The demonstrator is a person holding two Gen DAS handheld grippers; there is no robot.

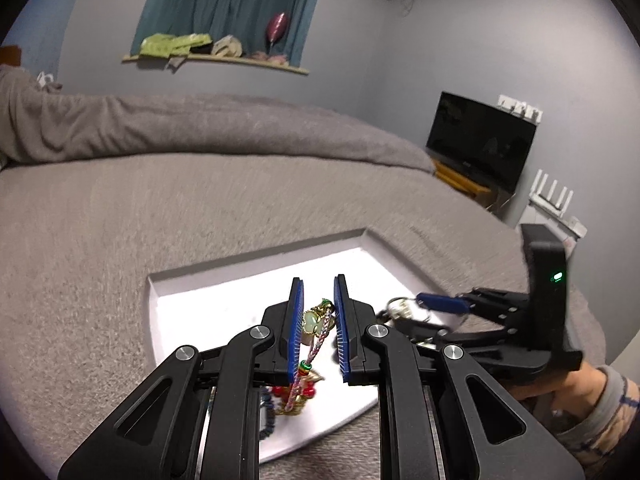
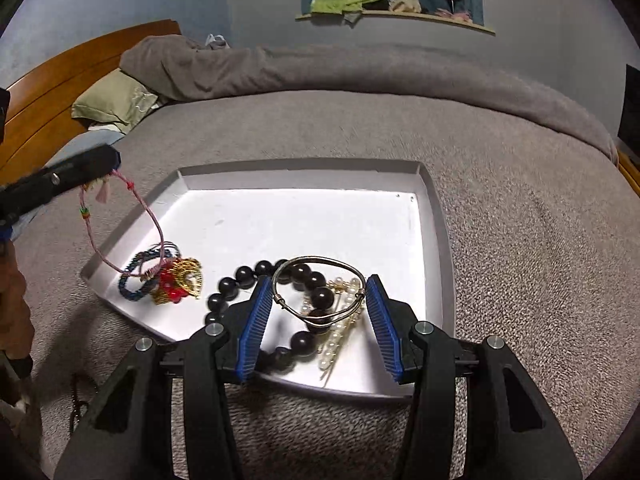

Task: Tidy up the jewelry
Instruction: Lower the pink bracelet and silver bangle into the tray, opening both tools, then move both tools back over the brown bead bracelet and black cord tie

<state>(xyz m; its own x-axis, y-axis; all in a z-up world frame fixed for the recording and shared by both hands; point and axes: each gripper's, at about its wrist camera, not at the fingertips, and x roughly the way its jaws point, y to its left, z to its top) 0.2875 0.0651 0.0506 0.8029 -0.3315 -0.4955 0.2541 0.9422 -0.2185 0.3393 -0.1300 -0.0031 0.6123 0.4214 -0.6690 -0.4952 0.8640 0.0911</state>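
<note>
A white tray point(image 2: 434, 240) lies on the grey bed. My left gripper point(image 1: 318, 312) holds a pink braided bracelet point(image 1: 316, 344) with a pale charm between its blue pads; the loop hangs over the tray's left edge in the right wrist view point(image 2: 132, 236). My right gripper point(image 2: 318, 312) grips a thin metal bangle point(image 2: 320, 272) between its pads, just above a black bead bracelet point(image 2: 256, 276) and a pearl piece point(image 2: 338, 336). A blue bracelet point(image 2: 138, 280) and a gold and red ornament point(image 2: 178, 280) lie at the tray's left corner.
The grey blanket point(image 2: 360, 120) covers the bed, folded up at the far side. A green pillow point(image 2: 112, 100) and wooden headboard point(image 2: 60, 80) are at far left. A television point(image 1: 480, 140) stands beyond the bed on the right.
</note>
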